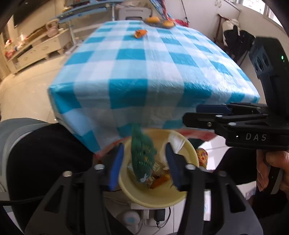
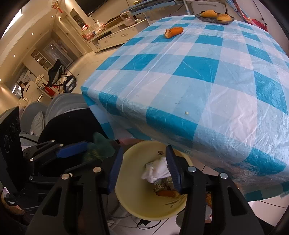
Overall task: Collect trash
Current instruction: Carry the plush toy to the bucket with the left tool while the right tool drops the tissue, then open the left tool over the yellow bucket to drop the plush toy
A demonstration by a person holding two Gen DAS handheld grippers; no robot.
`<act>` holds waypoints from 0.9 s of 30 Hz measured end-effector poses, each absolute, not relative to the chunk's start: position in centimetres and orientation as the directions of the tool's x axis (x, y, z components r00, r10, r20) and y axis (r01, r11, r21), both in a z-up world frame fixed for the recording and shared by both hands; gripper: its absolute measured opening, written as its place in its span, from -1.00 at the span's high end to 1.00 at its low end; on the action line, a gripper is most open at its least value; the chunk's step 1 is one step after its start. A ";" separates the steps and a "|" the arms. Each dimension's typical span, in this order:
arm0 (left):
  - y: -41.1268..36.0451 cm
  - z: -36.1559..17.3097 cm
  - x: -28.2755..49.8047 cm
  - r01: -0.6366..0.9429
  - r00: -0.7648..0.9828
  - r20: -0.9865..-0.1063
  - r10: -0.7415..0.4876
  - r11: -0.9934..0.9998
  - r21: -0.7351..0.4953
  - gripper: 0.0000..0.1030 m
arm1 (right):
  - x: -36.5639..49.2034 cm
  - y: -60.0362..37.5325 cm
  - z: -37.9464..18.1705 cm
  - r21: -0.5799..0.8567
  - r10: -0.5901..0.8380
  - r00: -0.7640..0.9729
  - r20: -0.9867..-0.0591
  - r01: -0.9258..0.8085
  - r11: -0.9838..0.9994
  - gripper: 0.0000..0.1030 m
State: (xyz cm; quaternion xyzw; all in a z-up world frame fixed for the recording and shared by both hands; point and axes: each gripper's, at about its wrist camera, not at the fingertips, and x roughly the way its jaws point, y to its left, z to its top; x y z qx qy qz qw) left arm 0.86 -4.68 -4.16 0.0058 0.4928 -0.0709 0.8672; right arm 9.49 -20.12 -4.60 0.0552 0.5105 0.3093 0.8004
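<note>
A yellow bin point(image 1: 189, 153) stands on the floor below the table's near edge, with wrappers and orange scraps inside. In the left wrist view my left gripper point(image 1: 144, 162) is open over the bin's mouth. A green net wrapper point(image 1: 142, 155) hangs loose between its blue pads, touching neither. My right gripper point(image 2: 144, 166) is open above the same bin point(image 2: 135, 198). A crumpled white tissue point(image 2: 156, 171) lies just by its right pad, over the rubbish. An orange peel point(image 2: 173, 32) sits far off on the checked tablecloth point(image 2: 198, 72). Each gripper shows in the other's view: right gripper point(image 1: 191, 115), left gripper point(image 2: 84, 157).
A dark basket with fruit point(image 2: 215, 17) stands at the table's far end. A small crumb point(image 2: 186, 113) lies near the front edge. A power strip with cables point(image 1: 150, 215) sits on the floor under the bin. Grey chairs point(image 2: 61, 103) are at the left.
</note>
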 end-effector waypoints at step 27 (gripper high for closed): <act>1.1 0.9 -0.1 -0.161 0.780 -0.610 0.137 0.987 0.016 -0.82 | 8.4 -19.8 -0.1 0.277 0.566 0.549 -0.615 -0.521 0.807 -0.22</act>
